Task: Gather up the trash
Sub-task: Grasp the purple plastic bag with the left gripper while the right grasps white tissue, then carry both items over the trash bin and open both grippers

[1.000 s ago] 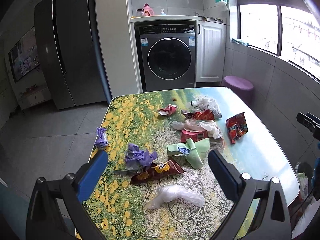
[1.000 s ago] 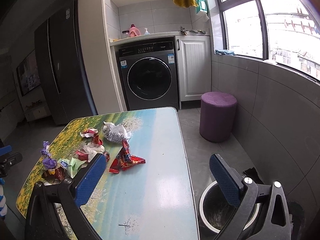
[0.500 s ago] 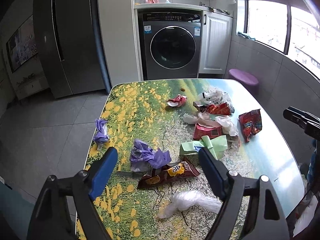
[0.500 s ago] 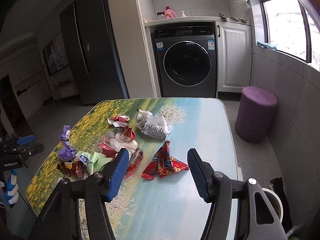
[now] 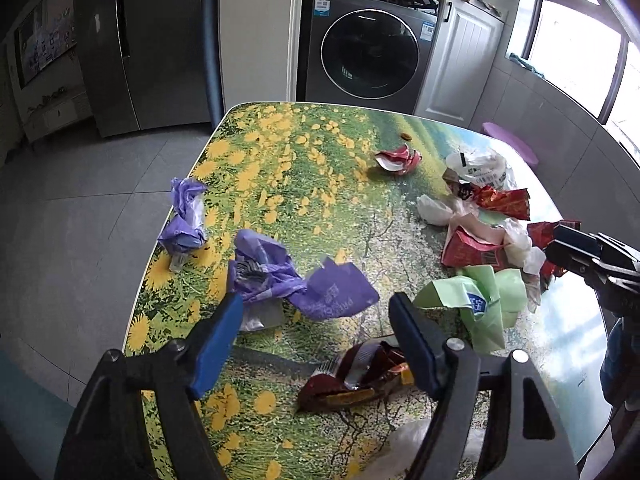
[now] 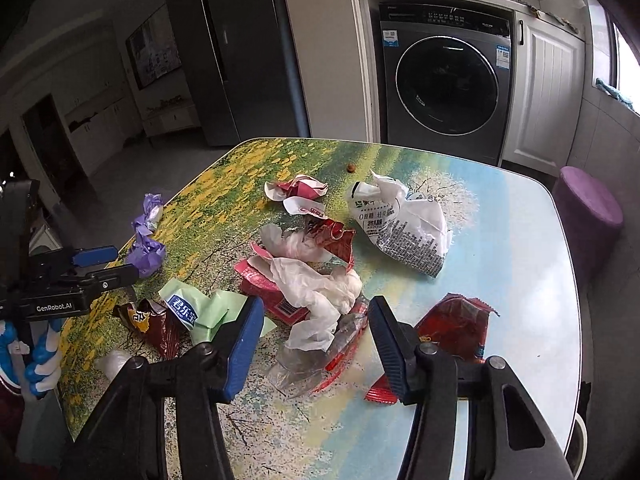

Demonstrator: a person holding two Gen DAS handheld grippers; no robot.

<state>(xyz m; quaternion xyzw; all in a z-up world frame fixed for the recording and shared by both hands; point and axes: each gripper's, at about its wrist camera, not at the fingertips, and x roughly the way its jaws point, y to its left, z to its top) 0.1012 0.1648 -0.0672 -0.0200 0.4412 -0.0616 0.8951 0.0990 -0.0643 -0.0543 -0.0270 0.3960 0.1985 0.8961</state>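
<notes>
Wrappers lie scattered over the flower-printed desk [image 5: 280,168]. The left tongs [image 5: 316,328] hang over a crumpled purple bag [image 5: 300,280], jaws apart but closing, nothing pinched. The right tongs [image 6: 316,336] are closing too, over a white tissue [image 6: 320,296] and clear plastic on a red packet [image 6: 272,288]; the pads are clear of them.

My left black gripper w/ blue pads [image 5: 316,328] tilts down, jaws closing, nothing pinched. Right black blue-padded gripper [image 6: 316,332]: same tilt, jaws closing, pads free.
</notes>
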